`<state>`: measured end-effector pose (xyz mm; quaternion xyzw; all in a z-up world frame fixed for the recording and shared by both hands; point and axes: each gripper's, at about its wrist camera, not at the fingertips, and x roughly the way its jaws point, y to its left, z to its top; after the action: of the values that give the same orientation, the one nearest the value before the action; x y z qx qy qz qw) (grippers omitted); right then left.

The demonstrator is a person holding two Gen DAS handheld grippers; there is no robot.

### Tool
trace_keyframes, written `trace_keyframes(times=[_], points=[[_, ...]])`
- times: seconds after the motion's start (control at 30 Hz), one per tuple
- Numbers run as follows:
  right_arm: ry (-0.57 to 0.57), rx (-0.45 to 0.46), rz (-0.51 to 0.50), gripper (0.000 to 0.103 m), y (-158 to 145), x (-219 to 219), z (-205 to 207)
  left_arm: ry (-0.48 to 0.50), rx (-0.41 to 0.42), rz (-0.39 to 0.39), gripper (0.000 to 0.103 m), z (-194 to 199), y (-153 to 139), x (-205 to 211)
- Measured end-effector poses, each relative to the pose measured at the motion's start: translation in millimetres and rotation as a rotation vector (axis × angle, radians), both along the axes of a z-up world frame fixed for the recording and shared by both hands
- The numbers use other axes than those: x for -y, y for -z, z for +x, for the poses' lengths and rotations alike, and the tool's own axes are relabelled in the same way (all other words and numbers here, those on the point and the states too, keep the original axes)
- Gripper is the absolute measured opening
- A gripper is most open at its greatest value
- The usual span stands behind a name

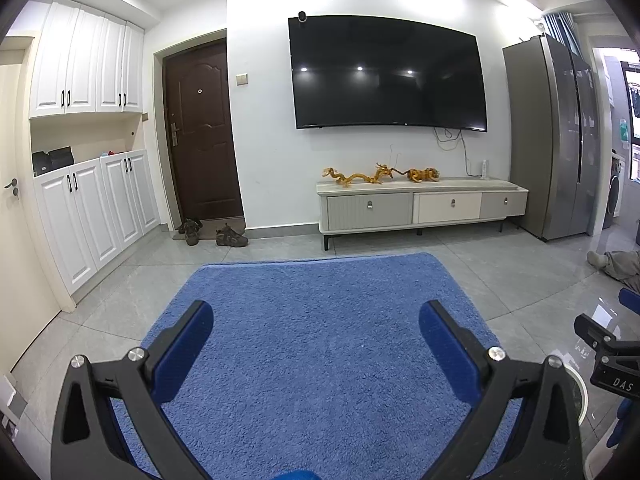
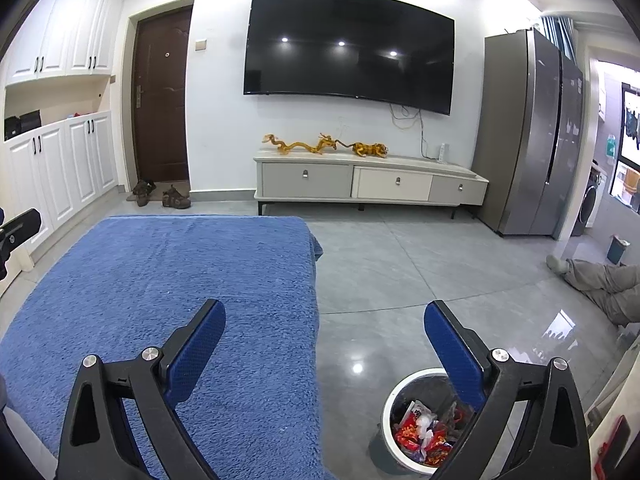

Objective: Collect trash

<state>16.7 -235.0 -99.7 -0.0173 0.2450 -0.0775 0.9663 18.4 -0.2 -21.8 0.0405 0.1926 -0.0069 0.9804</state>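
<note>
Left claw (image 1: 316,330) spread and empty above the blue rug (image 1: 320,320). Right claw (image 2: 325,330) spread and empty, over the rug's edge and the floor (image 2: 400,280). Bin (image 2: 390,404) on the floor holds red wrappers (image 2: 416,436). "DAS" is legible on the right claw's body.

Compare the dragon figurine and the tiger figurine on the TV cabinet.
The dragon figurine is long and thin, with a wavy body; the tiger figurine is shorter and stockier. The dragon sits on the left part of the TV cabinet top, the tiger to its right, nearer the middle. The dragon looks plain golden, while the tiger shows darker stripes. Both are golden-orange and rest below the wall-mounted TV.
</note>
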Motion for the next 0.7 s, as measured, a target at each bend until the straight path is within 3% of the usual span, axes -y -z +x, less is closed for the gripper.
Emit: trace_keyframes(times=[0.7], points=[[0.029,0.026,-0.033,0.099,-3.1,-1.6,-3.8,0.002,0.0,0.012,0.103,2.9,7.8,-2.5]])
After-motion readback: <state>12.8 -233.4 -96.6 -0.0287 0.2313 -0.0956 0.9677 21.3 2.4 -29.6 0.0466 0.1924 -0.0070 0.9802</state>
